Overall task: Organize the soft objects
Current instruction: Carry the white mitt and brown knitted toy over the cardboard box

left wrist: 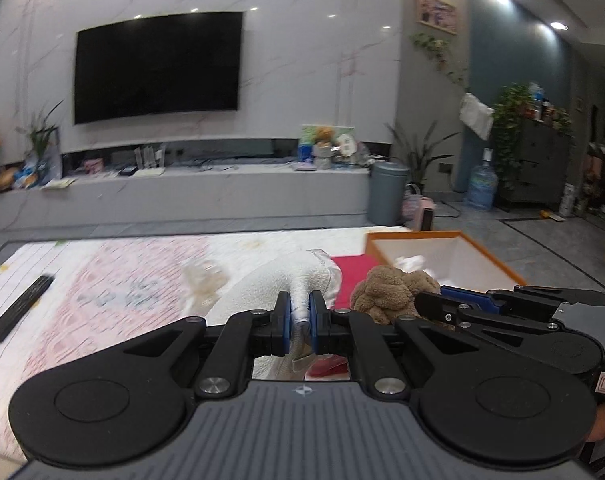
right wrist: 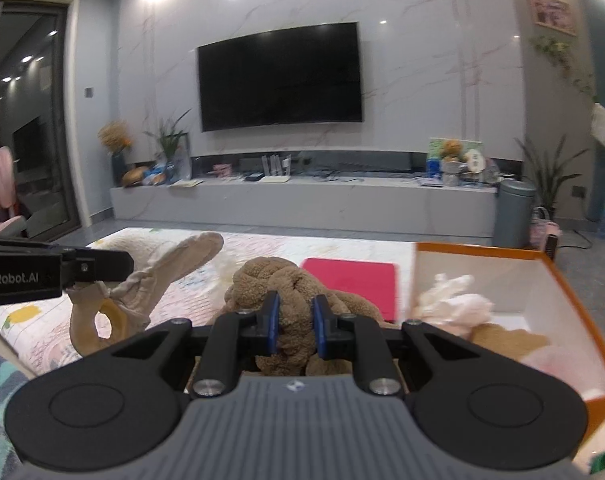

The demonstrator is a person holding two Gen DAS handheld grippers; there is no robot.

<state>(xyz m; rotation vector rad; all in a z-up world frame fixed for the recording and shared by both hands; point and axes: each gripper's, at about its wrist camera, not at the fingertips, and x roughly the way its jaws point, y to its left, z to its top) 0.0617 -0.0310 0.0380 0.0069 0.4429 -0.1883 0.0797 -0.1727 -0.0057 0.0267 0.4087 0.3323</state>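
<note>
My left gripper [left wrist: 299,306] is shut on a thin part of a cream plush rabbit [left wrist: 278,280], which hangs lifted above the patterned blanket [left wrist: 142,264]. The right wrist view shows that rabbit [right wrist: 162,276] dangling from the left gripper [right wrist: 120,268], with its long ears up and a ring-shaped part below. My right gripper [right wrist: 295,312] is shut on a brown fuzzy plush toy [right wrist: 286,280]. Seen from the left wrist, the brown toy [left wrist: 386,286] sits in the right gripper [left wrist: 434,300], just left of the orange box [left wrist: 498,264].
The orange box [right wrist: 562,280] has a white inside and holds white, pink and tan soft items [right wrist: 454,300]. A red flat pad [right wrist: 350,280] lies on the blanket beside it. A black remote [left wrist: 20,308] rests at the blanket's left. A TV wall and low console stand behind.
</note>
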